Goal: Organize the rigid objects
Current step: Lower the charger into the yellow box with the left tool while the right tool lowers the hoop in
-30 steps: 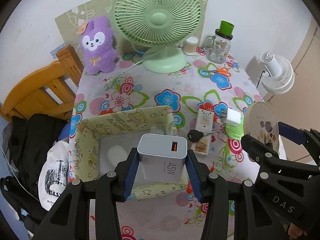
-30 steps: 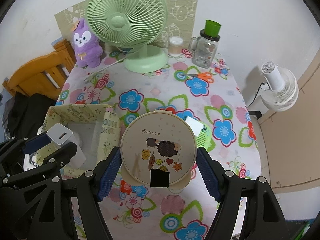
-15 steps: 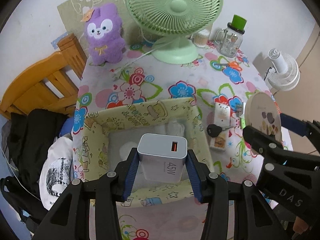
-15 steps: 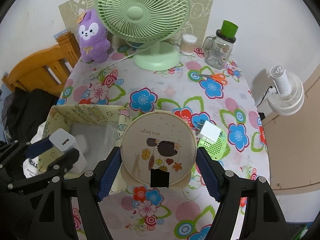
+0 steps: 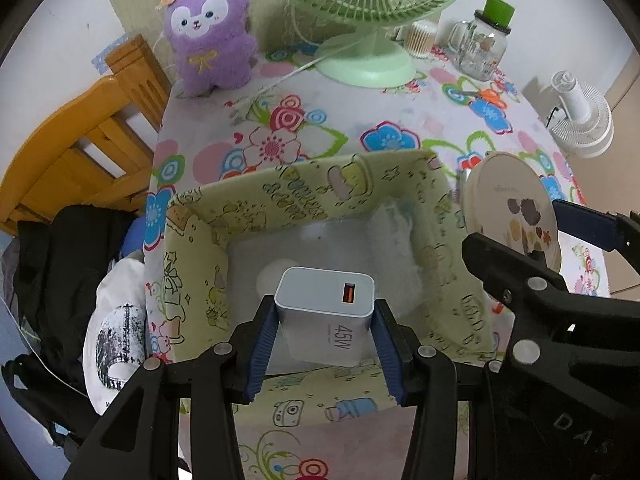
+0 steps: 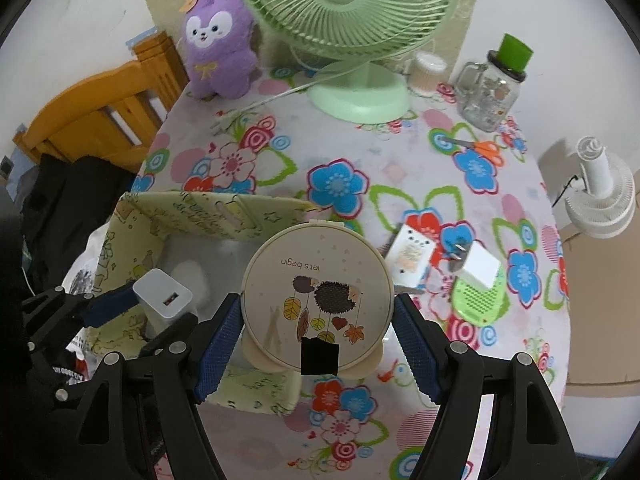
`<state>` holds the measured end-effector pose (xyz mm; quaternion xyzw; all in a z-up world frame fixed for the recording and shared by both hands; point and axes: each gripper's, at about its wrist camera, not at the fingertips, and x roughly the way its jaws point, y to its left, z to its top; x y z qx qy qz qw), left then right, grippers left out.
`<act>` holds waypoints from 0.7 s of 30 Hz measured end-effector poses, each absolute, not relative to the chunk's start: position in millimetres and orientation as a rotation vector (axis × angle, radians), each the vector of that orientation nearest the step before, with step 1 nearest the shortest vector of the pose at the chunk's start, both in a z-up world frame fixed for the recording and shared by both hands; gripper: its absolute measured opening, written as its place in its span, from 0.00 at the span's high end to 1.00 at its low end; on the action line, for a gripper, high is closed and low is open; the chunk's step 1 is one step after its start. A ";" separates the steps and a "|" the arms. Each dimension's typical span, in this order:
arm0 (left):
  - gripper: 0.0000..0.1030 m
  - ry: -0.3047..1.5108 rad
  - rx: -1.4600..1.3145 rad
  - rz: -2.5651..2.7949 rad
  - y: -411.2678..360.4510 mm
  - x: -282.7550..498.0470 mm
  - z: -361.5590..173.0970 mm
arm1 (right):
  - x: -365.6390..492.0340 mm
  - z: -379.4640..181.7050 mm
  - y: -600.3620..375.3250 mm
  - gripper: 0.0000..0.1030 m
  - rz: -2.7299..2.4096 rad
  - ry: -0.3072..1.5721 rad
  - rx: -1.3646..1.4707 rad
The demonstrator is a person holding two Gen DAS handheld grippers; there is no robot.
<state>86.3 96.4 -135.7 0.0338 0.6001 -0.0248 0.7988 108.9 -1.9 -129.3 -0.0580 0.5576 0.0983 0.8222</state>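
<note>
A table with a flowered cloth (image 6: 400, 168) stands against a white wall, with a big green fan (image 6: 348, 20) and a purple plush toy (image 6: 218, 40) at the back. At the near left edge of the table sits a yellow-green fabric box (image 5: 192, 280), open at the top, with some pale things lying in it that I cannot make out.

The left gripper (image 5: 324, 320) is closed on a white charger (image 5: 326, 312), a small block marked 45W with one orange port, and holds it over the open box. The right gripper (image 6: 316, 316) is closed on a round mirror (image 6: 316, 292), cream coloured with a hedgehog picture, and holds it at the right wall of the box.

I judge the step in hand is putting both things into the box. The next move calls for lowering the charger inside the walls and then opening the fingers; the mirror must come more to the left first.

On the cloth at the right, a small white plug (image 6: 480, 270), a green comb-like thing (image 6: 480, 300) and a white card (image 6: 410, 254) lie close together, not yet packed
</note>
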 end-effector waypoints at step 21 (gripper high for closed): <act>0.24 1.364 0.099 -0.017 123.7 76.7 -161.2 | 102.8 -162.3 42.9 0.20 0.278 1.283 -0.159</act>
